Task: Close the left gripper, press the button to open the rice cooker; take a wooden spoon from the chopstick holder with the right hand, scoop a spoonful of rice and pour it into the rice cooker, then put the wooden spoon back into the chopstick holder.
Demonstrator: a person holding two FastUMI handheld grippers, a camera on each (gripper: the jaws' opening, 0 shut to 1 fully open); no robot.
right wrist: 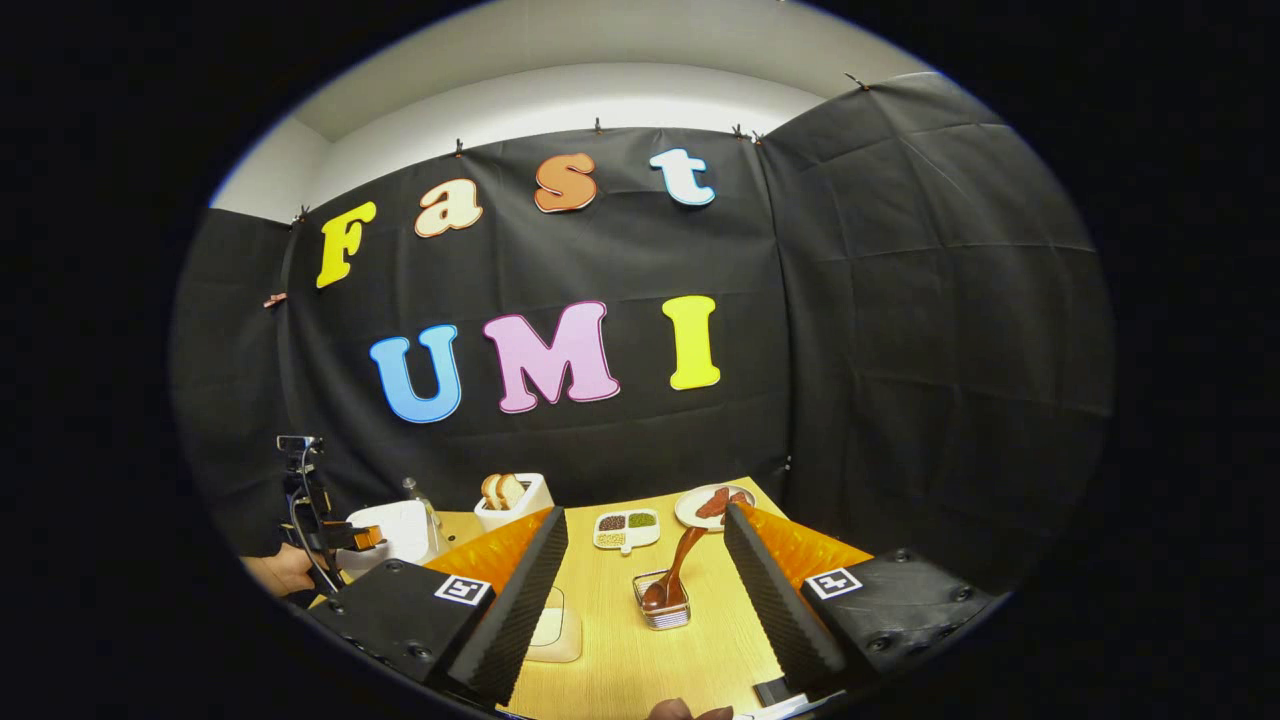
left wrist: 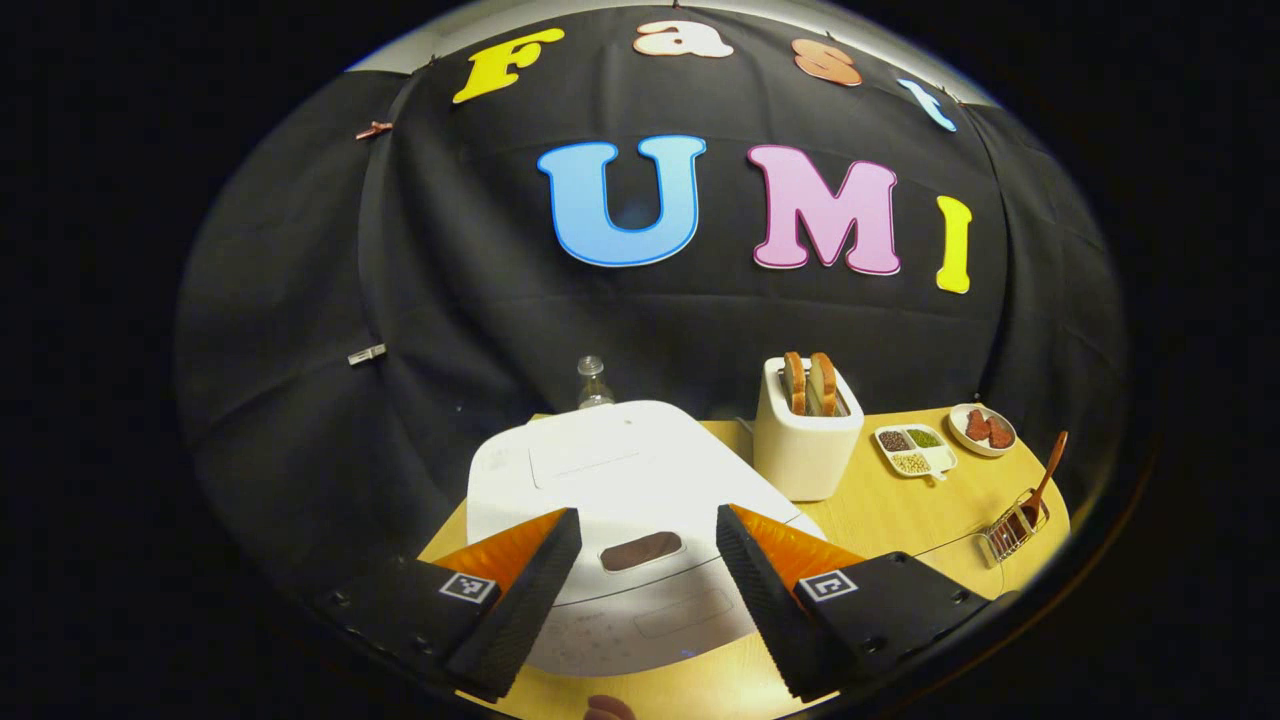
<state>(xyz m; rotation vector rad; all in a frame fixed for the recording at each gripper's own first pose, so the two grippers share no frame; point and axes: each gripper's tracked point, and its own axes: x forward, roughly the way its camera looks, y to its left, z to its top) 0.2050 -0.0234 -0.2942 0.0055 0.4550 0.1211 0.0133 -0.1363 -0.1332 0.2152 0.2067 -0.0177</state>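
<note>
Hovering over a pale wooden surface (left wrist: 880, 510) inside a booth hung with creased black cloth, left tool (left wrist: 645, 575) spread open, holding nothing, poised just above the white rice cooker (left wrist: 620, 470). Cooker lid down, dark oblong button (left wrist: 641, 551) seen in the gap between the two fingers. Behind the cooker, a small clear bottle (left wrist: 592, 382) against the cloth. Beside the cooker to the right, a white toaster (left wrist: 805, 440) with two bread slices standing in its slots. Farther right, a white divided dish (left wrist: 914, 449) with three kinds of beans or grains, then a round plate (left wrist: 982, 429) bearing reddish-brown pieces. Near the surface's right edge, a wire chopstick holder (left wrist: 1012, 528) with the wooden spoon (left wrist: 1048, 470) leaning out of it, handle tilted up and to the right.

Seen from the right gripper view: right tool (right wrist: 645, 590) also wide open and empty, aimed at the chopstick holder (right wrist: 662, 605), well short of it. Wooden spoon (right wrist: 678, 568) resting in the holder, bowl down, handle slanting toward the plate. Pale flat item (right wrist: 555, 630) lying on the surface beside the left finger, partly hidden, kind unclear. Far left, the other tool held by a hand (right wrist: 285, 568) beside the cooker. Above the cloth, a strip of plain white wall and ceiling.
</note>
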